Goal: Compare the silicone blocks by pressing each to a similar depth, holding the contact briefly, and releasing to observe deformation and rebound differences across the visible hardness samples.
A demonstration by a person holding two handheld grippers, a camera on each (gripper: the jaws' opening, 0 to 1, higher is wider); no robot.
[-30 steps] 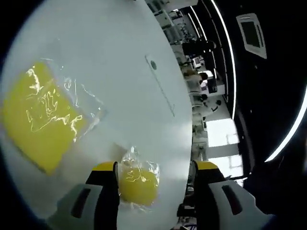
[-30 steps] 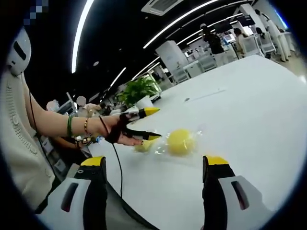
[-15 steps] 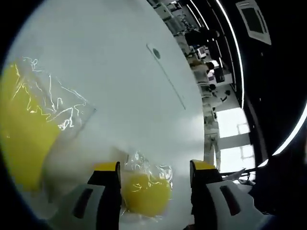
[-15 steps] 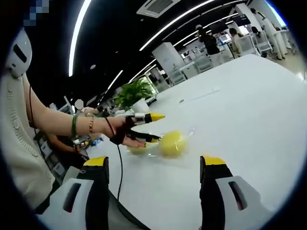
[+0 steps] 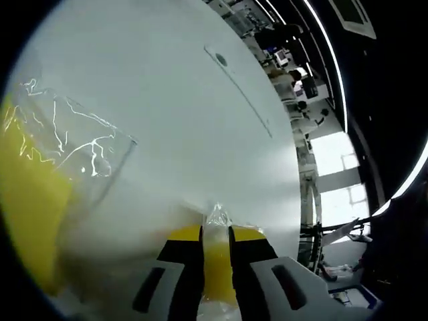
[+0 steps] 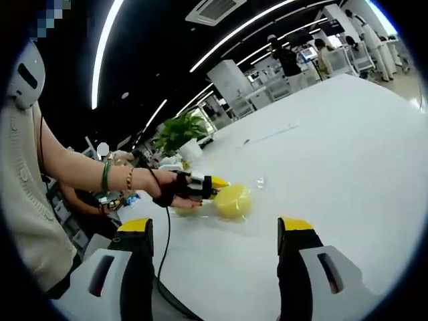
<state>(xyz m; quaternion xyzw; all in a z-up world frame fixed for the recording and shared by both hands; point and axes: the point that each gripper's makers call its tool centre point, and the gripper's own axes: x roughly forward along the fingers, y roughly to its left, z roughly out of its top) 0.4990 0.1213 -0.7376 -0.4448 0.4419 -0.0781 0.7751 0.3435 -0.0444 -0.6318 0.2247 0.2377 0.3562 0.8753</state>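
A small yellow silicone block (image 5: 215, 267) in a clear plastic bag is squeezed narrow between the jaws of my left gripper (image 5: 215, 235), which is shut on it. A large flat yellow block (image 5: 30, 214), also bagged, lies on the white table (image 5: 174, 107) to the left. In the right gripper view, the left gripper (image 6: 212, 182), held in a person's hand (image 6: 170, 194), pinches the bagged small yellow block (image 6: 233, 201). My right gripper (image 6: 215, 226) stands open over the table, short of the block and apart from it.
A round grommet (image 5: 221, 59) and a thin seam run across the table farther out. A potted plant (image 6: 176, 134) stands past the table's far end. The person's arm with bracelets (image 6: 110, 177) comes in from the left. Desks and people are far behind.
My left gripper has shut on the small yellow block, pressing it thin. In the right gripper view the left gripper's two fingers have come together at the block. My right gripper stays open.
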